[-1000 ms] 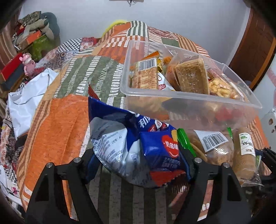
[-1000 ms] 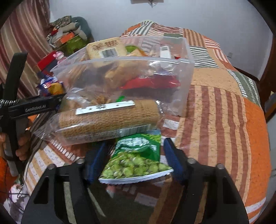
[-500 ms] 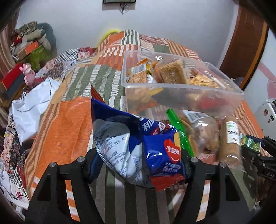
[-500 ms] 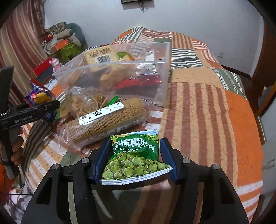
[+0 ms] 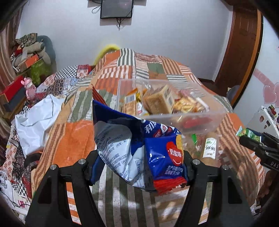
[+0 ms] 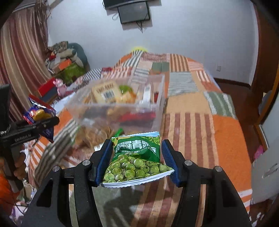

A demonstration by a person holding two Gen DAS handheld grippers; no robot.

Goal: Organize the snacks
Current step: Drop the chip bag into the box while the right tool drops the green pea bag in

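left gripper (image 5: 139, 162) fingers clamp crinkly blue foil snack bag (image 5: 139, 150) | right gripper (image 6: 137, 164) fingers pinch light, slippery green pea packet (image 6: 137, 158) by its side edges

A patchwork bedspread (image 5: 76, 139) is being occupied near its middle by a clear bin (image 5: 200, 120), with biscuit packs (image 5: 158, 103) lying inside it. In front of the bin, a wrapped biscuit roll (image 5: 210, 148) is lying on the bedspread. Left of the bin, a crumpled white sheet (image 5: 36, 122) is lying. Behind the bed, a wall screen (image 6: 134, 12) is hanging.
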